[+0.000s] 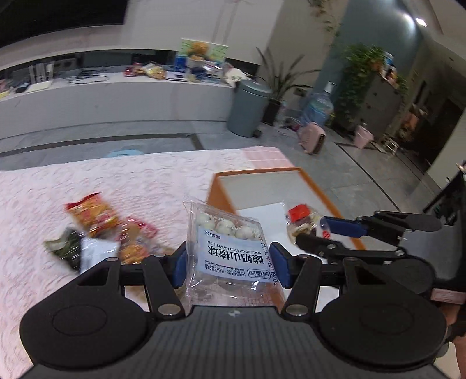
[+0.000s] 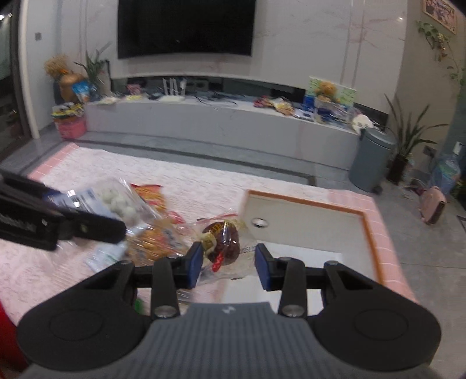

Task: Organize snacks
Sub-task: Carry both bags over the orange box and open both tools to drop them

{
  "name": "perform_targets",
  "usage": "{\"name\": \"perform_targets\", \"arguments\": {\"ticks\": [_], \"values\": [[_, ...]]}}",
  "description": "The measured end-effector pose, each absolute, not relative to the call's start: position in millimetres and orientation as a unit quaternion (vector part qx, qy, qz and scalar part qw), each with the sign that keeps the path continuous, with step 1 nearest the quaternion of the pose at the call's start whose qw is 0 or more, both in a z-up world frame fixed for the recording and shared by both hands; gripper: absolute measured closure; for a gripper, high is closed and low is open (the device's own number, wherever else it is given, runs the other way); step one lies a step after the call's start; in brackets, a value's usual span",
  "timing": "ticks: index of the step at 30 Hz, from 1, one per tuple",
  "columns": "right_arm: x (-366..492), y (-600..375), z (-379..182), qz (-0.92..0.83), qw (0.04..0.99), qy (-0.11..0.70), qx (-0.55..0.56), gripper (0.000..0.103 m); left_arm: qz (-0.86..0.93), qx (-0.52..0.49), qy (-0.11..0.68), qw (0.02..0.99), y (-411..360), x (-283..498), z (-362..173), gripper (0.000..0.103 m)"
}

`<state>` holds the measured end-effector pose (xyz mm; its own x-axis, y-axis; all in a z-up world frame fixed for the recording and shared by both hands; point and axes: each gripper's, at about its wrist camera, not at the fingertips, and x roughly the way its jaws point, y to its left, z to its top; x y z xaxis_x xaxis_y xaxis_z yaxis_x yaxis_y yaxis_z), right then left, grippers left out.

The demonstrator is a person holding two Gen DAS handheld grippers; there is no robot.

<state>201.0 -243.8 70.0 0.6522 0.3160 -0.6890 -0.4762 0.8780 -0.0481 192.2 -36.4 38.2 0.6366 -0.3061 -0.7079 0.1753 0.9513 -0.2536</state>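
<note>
Clamped in the left gripper [image 1: 230, 266]: a clear packet of yogurt-coated hawthorn balls [image 1: 225, 247], blue pads pressing both side edges, white label facing up, packet lifted clear of the pink lace tablecloth [image 1: 87, 180]. Pinched in the right gripper [image 2: 228, 266]: a clear-wrapped dark red snack [image 2: 222, 243], blue pads closed against the crinkled wrapper on either side, likewise held above the table. Side by side, the two grippers, each visible in the other's view, the right one to the right of the left. Just beyond and below, on the cloth: a loose heap of snack packets [image 1: 99, 230], red, orange and green wrappers blurred, lying to the left of the held packets. To the right of that heap, near the table's far corner: an open white tray with an orange rim [image 1: 308, 180], seemingly empty inside apart from a round hole in one wall, set on the cloth's pink-tiled border. Farther off, across grey floor: a grey round bin [image 2: 372, 160], a potted plant [image 2: 407, 145] beside it, a long low white ledge [image 2: 204, 116] cluttered with packets and cables, and a dark wall-mounted screen [image 2: 186, 26] above.
</note>
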Motion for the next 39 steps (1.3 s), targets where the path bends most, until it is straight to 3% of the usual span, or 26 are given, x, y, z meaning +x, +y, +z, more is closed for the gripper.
{"name": "perform_targets", "arguments": {"ticks": [13,23,39], "values": [[277,-297,34,0.185,0.871,0.420,-0.175,0.065,-0.203,-0.056,0.476,0.854,-108,281,2,0.038],[317,-305,-5,0.206,0.859,0.426,-0.195,0.065,-0.193,0.000,0.520,0.832,-128,329,-41,0.038],[352,-295,-38,0.214,0.840,0.447,-0.219,0.065,-0.194,0.048,0.526,0.826,-155,355,-55,0.038]]}}
